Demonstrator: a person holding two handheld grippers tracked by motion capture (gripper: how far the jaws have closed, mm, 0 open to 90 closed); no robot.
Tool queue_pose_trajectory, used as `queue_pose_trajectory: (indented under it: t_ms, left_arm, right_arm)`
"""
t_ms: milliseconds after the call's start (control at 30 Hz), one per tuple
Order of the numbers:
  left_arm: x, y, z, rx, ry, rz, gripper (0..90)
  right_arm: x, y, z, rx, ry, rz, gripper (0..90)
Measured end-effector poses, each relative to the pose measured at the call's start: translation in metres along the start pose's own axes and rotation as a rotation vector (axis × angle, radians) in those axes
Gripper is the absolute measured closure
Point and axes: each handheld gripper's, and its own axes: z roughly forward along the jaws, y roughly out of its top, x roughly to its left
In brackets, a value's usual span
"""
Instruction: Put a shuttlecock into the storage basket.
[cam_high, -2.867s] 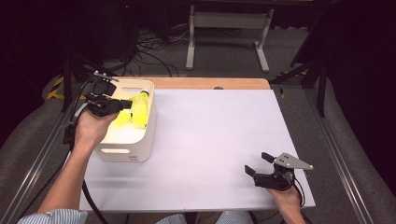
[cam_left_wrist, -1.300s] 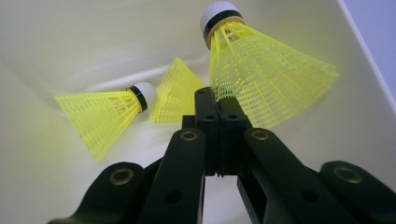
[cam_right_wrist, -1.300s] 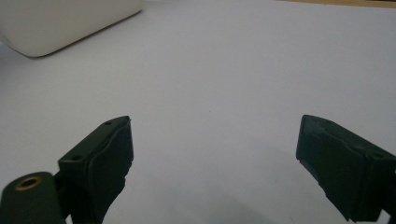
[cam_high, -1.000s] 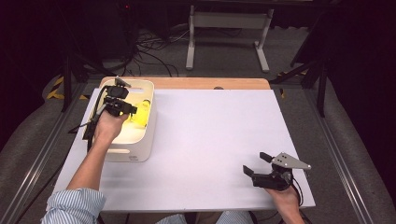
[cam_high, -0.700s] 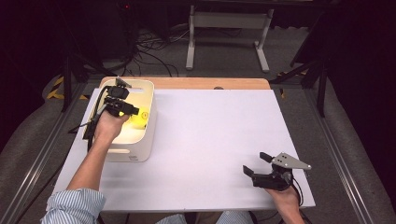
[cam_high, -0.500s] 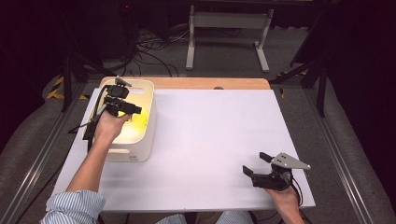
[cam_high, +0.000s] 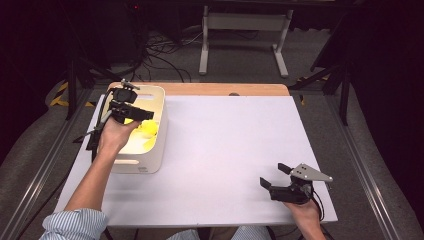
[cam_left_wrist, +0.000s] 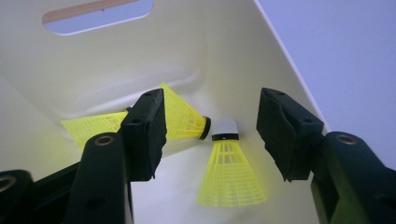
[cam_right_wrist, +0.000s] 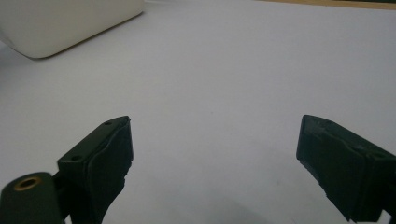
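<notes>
Overhead cam fwd-down; gripper cams close (bin (cam_high: 150, 150) perhaps shared)

The left gripper (cam_high: 142, 115), at the upper left of the high view, has moved from the near half of the white bin (cam_high: 159, 131) toward its far end, the forearm now stretched further up the frame. Earlier its jaws were clamped on a yellow shuttlecock (cam_left_wrist: 229, 168) carried above the bin; its jaws have just been opening, and the shuttlecock now stands free between the spread pads (cork end up, touching neither) in the left gripper view, resting on the bin floor beside another shuttlecock (cam_left_wrist: 184, 121).
</notes>
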Motion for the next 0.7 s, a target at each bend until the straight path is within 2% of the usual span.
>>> queue_pose_trajectory:
  t_ms: [233, 467, 567, 700]
  left_arm:
    - [-0.001, -0.004, -0.01, -0.039, 0.007, 0.014, 37.2]
    - [-0.001, -0.007, -0.018, -0.052, 0.008, 0.025, 36.1]
    - [-0.003, -0.009, -0.022, -0.072, 0.033, 0.044, 34.8]
    - [-0.003, -0.011, -0.025, -0.076, 0.036, 0.051, 34.6]
  right_arm:
    - [-0.001, 0.0, -0.001, -0.003, -0.003, -0.001, 11.3]
    - [-0.001, 0.0, -0.001, -0.006, -0.003, 0.003, 11.3]
    - [-0.001, 0.0, -0.001, -0.006, -0.004, 0.001, 11.3]
    - [-0.001, 0.0, -0.002, -0.006, -0.005, 0.003, 11.3]
